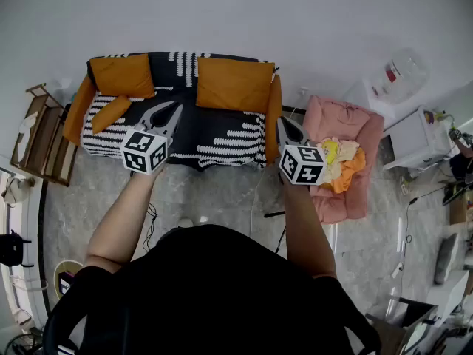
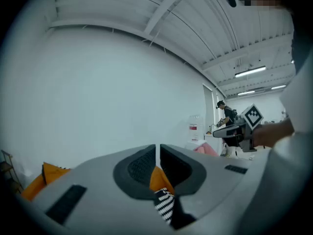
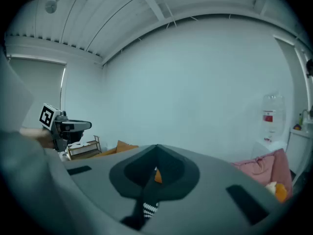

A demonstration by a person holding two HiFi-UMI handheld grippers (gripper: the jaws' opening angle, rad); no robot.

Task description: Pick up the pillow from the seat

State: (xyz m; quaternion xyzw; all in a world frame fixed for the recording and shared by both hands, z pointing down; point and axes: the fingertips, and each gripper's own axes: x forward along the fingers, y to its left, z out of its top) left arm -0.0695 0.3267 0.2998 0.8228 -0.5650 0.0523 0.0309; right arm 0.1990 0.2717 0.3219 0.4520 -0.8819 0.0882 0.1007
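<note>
Right, both jaw pairs are pressed together with nothing in them: left gripper (image 1: pixel 175 109) and right gripper (image 1: pixel 283 123) hover level in front of the sofa (image 1: pixel 222 143). The small orange pillow (image 1: pixel 111 114) lies slanted at the seat's left end, well short of either tip. My worry: closed jaws would only shove that soft, plump oblong along the black-and-white zigzag throw (or I go for a big square back cushion (image 1: pixel 234 84) by mistake).
</note>
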